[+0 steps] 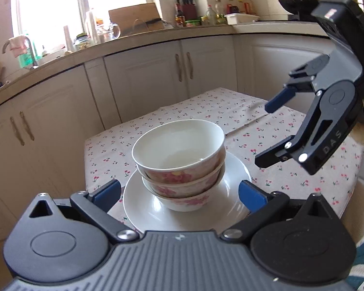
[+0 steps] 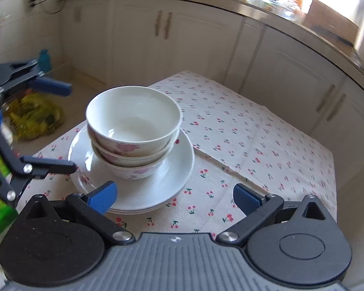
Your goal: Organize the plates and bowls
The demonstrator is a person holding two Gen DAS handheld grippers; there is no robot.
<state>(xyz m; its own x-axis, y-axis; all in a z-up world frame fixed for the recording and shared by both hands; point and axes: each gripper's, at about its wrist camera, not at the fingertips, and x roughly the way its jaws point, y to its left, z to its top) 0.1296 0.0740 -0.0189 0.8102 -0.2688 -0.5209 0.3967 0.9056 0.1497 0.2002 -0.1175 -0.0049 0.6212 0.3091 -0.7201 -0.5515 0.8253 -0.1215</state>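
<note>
The letters "DAS" stand in pale relief on the black arm of the right gripper (image 1: 267, 133), seen at the right of the left wrist view. Labels on the bottles (image 1: 180, 15) along the far counter are too small to read. No other lettering is legible in either view.

Both wrist views angled down, near stacked bowls (image 1: 179, 160)
</note>
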